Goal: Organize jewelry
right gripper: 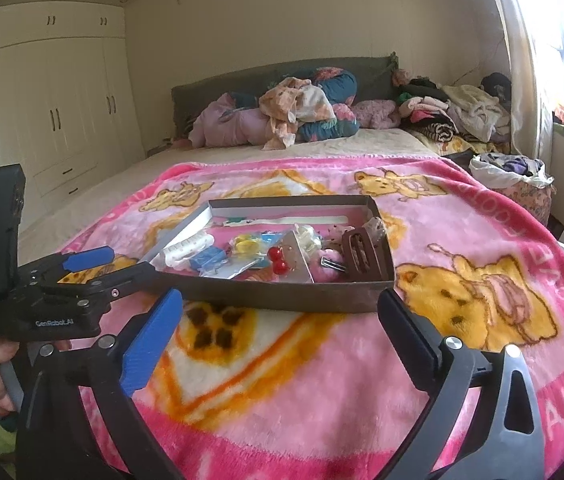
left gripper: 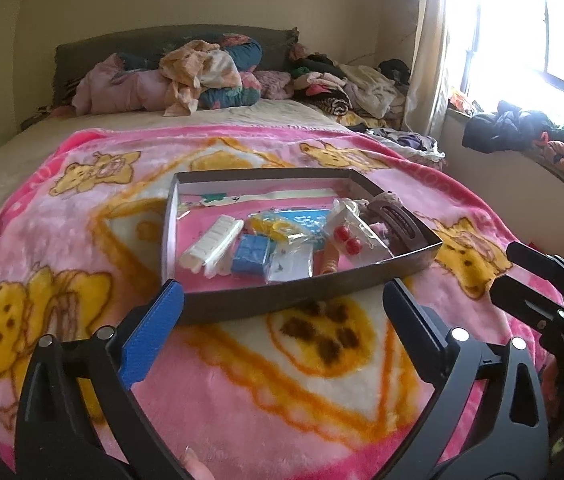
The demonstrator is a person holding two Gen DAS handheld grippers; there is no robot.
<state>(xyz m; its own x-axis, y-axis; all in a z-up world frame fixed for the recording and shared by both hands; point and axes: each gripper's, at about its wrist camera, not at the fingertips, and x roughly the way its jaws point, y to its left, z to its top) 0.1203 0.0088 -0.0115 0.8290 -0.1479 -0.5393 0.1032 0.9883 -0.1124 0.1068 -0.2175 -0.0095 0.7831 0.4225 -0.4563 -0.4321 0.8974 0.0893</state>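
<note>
Your left gripper (left gripper: 282, 300): jaws wide apart, nothing between pads, hovering over pink blanket (left gripper: 242, 380). Shallow dark tray (left gripper: 302, 292) lies just ahead of its fingertips, near wall almost level with them, not touching. Your right gripper (right gripper: 280, 308): jaws likewise spread, empty, tray's near wall just beyond tips. Tray sits on blanket mid-bed, between and ahead of both tools. Inside tray: white comb-like clip (left gripper: 212, 246), blue block (left gripper: 252, 258), red bead pair (left gripper: 348, 238), brown hair clip (left gripper: 400, 226) at right end.
</note>
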